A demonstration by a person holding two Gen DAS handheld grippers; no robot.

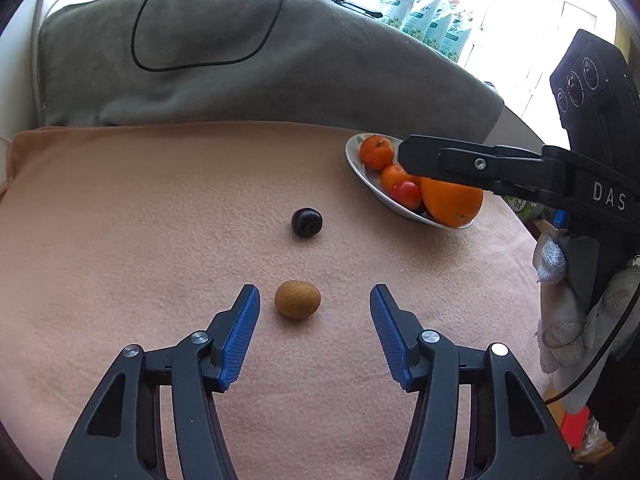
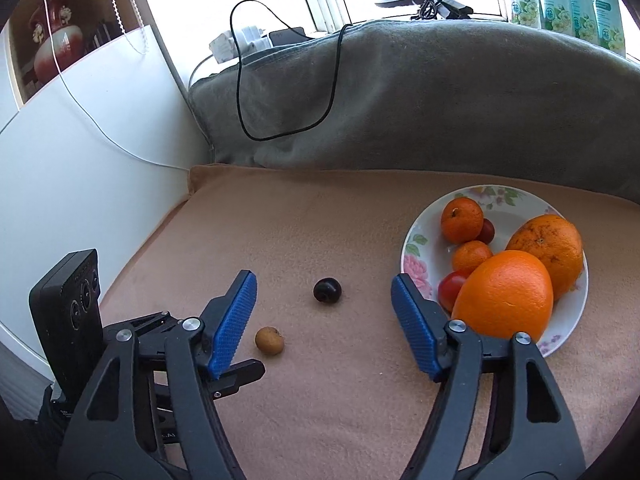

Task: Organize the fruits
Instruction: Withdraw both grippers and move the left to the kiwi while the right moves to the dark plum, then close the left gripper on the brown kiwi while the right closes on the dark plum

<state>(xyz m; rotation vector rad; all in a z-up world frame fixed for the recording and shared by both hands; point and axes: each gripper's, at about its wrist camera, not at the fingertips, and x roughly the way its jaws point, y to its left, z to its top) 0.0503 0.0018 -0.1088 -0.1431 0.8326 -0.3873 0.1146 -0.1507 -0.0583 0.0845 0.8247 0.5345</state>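
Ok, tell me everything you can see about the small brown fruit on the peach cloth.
The small brown fruit is oval, tan and matte, with a slightly rough skin and a dark stem spot at one end. It lies loose on the peach cloth, apart from the dark plum and the plate. It sits ahead of the open left gripper, nearer its left finger; nothing but the cloth touches it.

You have a grey blanket (image 2: 440,112) with a black cable (image 2: 288,80), a vase (image 2: 56,44), and packets (image 2: 568,0) at the window.
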